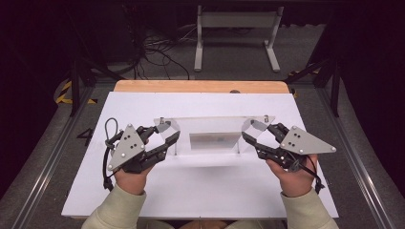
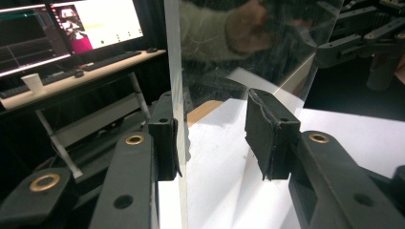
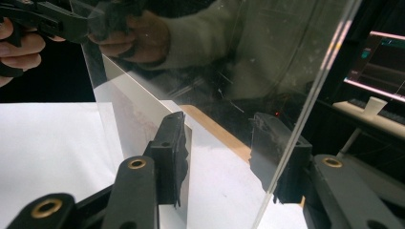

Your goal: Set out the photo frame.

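- Clear acrylic stand [image 1: 214, 125] stood upright on the white board [image 1: 200, 191], mid-table, between the two grippers; a label-like panel showed at its centre, small fasteners at its top corners.
- Left gripper [image 1: 165, 143] sat at the stand's left end panel. In the left gripper view the sheet edge [image 2: 175, 95] lay against the left pad [image 2: 165, 143]; the other pad [image 2: 267, 138] stood well off the sheet. Jaws spread wide, nothing clamped.
- Right gripper [image 1: 258, 140] sat at the right end panel. In the right gripper view the sheet edge [image 3: 305, 109] ran between the jaws, close to the right pad [image 3: 274, 152]; the near pad [image 3: 172, 157] stood apart. Jaws likewise wide, not gripping.
- Judgement: step in hand was taking hold of both end panels for a two-handed lift or shift.
- Advice for the step: centre each sheet between the pads before closing, so neither pad shoves the panel sideways.
- Close both grippers together; one-sided closure could twist or skid the stand on the smooth board.
- Grip well onto the pad faces, not at the tips; polished acrylic looked likely to slip.
- Keep both hands level once clamped, to avoid racking the joints.
- Wooden table edge [image 1: 200, 86] lay beyond the board.
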Tool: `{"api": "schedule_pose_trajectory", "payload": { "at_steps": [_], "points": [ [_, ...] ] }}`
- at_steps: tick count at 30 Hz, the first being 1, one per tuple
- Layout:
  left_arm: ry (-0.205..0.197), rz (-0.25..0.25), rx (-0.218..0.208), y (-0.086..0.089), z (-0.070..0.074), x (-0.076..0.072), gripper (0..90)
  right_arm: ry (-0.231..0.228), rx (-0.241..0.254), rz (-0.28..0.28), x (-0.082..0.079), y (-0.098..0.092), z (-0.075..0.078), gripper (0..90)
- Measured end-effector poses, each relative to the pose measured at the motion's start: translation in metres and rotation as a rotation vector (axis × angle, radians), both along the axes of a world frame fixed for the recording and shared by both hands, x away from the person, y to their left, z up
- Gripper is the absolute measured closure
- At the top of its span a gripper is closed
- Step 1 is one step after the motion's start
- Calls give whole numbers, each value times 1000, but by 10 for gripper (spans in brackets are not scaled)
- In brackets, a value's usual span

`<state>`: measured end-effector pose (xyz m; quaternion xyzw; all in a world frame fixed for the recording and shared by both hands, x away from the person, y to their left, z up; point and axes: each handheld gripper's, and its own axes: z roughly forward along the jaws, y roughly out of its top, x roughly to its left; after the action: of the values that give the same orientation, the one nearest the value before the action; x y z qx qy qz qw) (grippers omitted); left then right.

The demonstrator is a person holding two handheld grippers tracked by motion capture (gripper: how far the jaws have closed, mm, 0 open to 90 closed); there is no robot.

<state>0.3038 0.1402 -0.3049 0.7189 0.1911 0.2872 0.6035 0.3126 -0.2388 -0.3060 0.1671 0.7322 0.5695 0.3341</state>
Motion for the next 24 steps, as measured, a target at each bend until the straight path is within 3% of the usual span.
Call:
{"api": "schedule_pose_trajectory", "payload": {
  "at_steps": [4, 9, 14, 18, 24],
  "points": [
    [18, -9, -12, 1, 6, -5, 587, 32, 4, -3, -8, 1, 8, 542],
    [45, -21, -25, 2, 13, -12, 585, 39, 3, -12, -20, 2, 17, 541],
    [97, -38, -39, 2, 19, -15, 585, 58, 27, 0, -28, 0, 25, 542],
    [143, -48, -54, 2, 18, -13, 587, 82, 37, 9, -29, 0, 26, 543],
    [162, -46, -55, 2, 15, -8, 584, 110, 42, 24, -21, 0, 19, 547]
  ]
}}
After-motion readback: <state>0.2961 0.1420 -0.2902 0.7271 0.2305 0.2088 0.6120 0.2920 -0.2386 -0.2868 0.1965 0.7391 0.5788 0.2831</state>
